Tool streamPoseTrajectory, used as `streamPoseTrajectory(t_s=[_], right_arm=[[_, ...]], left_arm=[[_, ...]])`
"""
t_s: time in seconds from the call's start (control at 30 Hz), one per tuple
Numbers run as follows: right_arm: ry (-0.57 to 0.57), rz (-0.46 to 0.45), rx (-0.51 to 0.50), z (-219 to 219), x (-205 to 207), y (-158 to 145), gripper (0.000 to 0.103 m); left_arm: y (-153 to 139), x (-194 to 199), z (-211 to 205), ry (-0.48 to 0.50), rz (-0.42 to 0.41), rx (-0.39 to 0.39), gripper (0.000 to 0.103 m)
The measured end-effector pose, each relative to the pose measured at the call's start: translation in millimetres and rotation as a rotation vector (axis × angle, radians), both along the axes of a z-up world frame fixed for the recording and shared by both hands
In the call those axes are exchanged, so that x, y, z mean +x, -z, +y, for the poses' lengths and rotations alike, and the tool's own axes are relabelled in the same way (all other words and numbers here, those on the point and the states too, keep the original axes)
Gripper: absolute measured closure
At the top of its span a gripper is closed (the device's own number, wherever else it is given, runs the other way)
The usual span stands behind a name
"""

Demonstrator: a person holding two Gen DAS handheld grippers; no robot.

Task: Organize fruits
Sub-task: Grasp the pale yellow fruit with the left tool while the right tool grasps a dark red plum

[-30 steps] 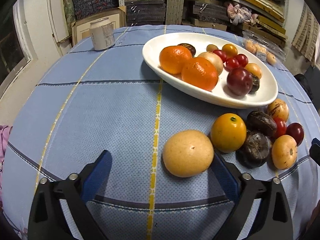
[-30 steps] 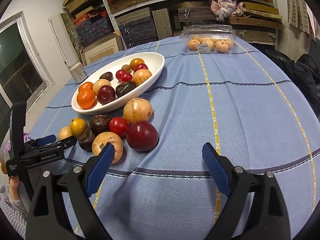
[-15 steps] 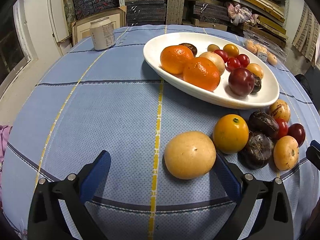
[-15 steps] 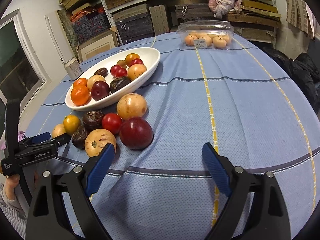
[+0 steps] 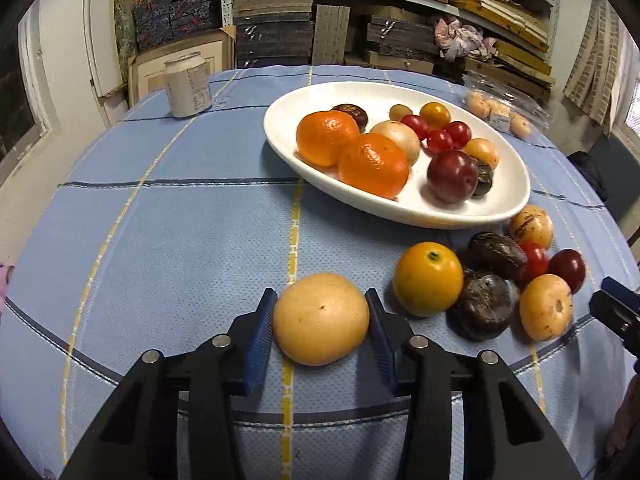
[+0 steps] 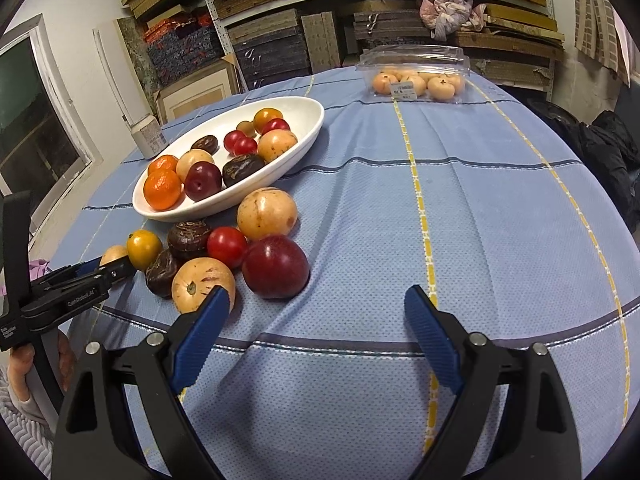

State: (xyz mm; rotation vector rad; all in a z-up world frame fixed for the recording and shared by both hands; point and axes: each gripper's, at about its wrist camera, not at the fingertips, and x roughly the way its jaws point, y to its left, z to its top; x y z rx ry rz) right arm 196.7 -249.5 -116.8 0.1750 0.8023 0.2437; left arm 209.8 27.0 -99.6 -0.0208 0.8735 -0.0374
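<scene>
A round tan fruit (image 5: pixel 320 320) lies on the blue cloth nearest me, and my left gripper (image 5: pixel 320 295) is closing on it, both blue pads touching its sides. Right of it sit a yellow-orange fruit (image 5: pixel 427 278), two dark wrinkled fruits, a red tomato, a plum and speckled tan fruits. The white oval dish (image 5: pixel 500 208) behind holds two oranges, plums and small tomatoes. In the right wrist view my right gripper (image 6: pixel 317 296) stands open over bare cloth, just short of a dark red plum (image 6: pixel 276 266). The left gripper (image 6: pixel 116 268) shows there at the left edge.
A white can (image 5: pixel 188 84) stands at the far left of the table. A clear clamshell box of pale fruit (image 6: pixel 416 76) sits at the far edge. Shelves of stacked boxes rise behind. A dark garment (image 6: pixel 612 148) lies off the table's right side.
The left gripper's jaws have come in from wide open onto the sides of the tan fruit. The fruit has stayed in place. The right gripper has not moved.
</scene>
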Motion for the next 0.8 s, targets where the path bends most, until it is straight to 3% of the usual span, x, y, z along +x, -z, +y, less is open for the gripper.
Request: streamPoseTrajectory(t_s=[0.23, 0.47, 0.8], right_arm=[[-0.012, -0.023, -0.012, 4.5, -1.6, -2.0, 0.016], [-0.032, 0.002, 0.013, 10.2, 13.6, -2.2, 0.047], [-0.050, 0.040, 0.030, 23.0, 37.9, 4.0, 0.050]], left_arm=[[-14.1, -20.1, -8.0, 0.021, -0.074, 0.013, 0.058], [-23.2, -32.1, -15.1, 0.054, -0.102, 0.009, 0.058], [-20.6, -29.7, -14.4, 0.055, -0.083, -0.015, 0.058]])
